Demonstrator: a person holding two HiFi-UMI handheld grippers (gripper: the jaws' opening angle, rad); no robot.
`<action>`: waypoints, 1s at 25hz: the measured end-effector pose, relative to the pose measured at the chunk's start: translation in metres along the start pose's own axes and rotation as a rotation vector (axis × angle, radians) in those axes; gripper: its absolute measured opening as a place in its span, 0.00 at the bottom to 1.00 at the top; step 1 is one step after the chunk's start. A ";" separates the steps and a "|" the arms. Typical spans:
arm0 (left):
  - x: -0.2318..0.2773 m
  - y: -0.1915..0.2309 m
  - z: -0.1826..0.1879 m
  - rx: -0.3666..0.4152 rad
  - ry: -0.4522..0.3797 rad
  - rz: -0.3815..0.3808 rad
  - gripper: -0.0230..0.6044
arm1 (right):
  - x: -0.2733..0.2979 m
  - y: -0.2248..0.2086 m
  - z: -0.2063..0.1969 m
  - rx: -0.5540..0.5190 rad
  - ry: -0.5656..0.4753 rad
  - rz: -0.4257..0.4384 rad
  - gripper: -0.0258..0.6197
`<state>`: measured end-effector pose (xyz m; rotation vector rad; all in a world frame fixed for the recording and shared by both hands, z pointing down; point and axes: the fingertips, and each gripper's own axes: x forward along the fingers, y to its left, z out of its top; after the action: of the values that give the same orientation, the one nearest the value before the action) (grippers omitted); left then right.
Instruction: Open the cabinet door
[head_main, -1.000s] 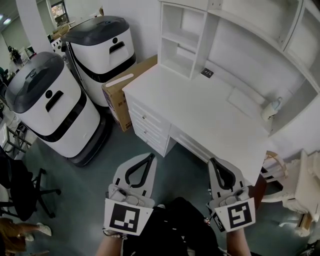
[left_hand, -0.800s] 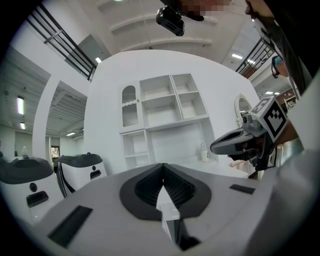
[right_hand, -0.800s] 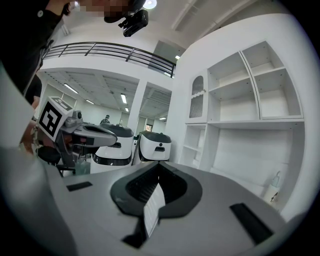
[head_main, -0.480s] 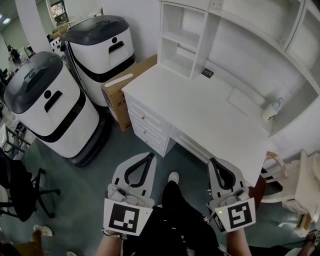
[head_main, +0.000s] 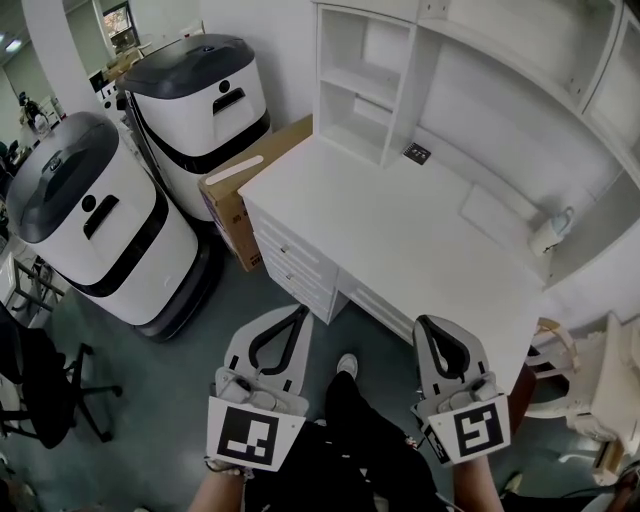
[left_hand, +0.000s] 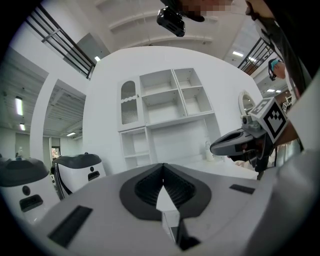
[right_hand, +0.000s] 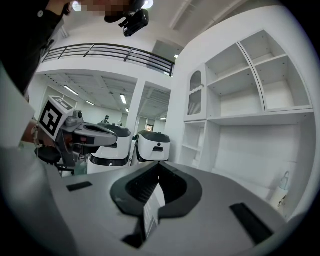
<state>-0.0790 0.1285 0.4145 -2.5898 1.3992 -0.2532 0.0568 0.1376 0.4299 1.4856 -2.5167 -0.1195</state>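
**Both grippers shut and empty, low in frame before the desk**

- Head view only:
  - The desk (head_main: 400, 215) top fills the frame centre, with drawers (head_main: 292, 258) on its left front.
  - A box (head_main: 232, 188) and two white machines (head_main: 95, 235) stand at the left.
  - A shoe (head_main: 347, 364) shows at lower centre.
  - The left gripper (head_main: 299, 313) and right gripper (head_main: 426, 323) lie side by side, well apart, along the bottom.
- Gripper views only:
  - The cabinet door (left_hand: 129, 103) (arched, slatted) sits in the top left bay of the hutch (left_hand: 172, 107), left of the open shelves. It shows at centre left in the left gripper view and upper centre (right_hand: 196, 95) in the right gripper view.
  - The head view does not show it clearly.
- Jaws, left gripper (left_hand: 162, 166): pressed together, nothing between, touching nothing.
- Jaws, right gripper (right_hand: 159, 165): likewise together and empty.
- Neither gripper is near the door.
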 end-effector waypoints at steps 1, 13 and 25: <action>0.006 0.001 0.000 0.004 0.002 0.001 0.03 | 0.005 -0.005 -0.001 0.002 -0.001 0.004 0.04; 0.080 0.021 -0.001 0.014 0.022 0.024 0.03 | 0.069 -0.060 -0.003 0.010 -0.008 0.052 0.04; 0.175 0.050 -0.001 0.024 0.040 0.031 0.03 | 0.145 -0.130 -0.007 0.033 0.007 0.072 0.04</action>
<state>-0.0249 -0.0453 0.4136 -2.5555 1.4399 -0.3173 0.1017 -0.0516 0.4346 1.4033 -2.5749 -0.0617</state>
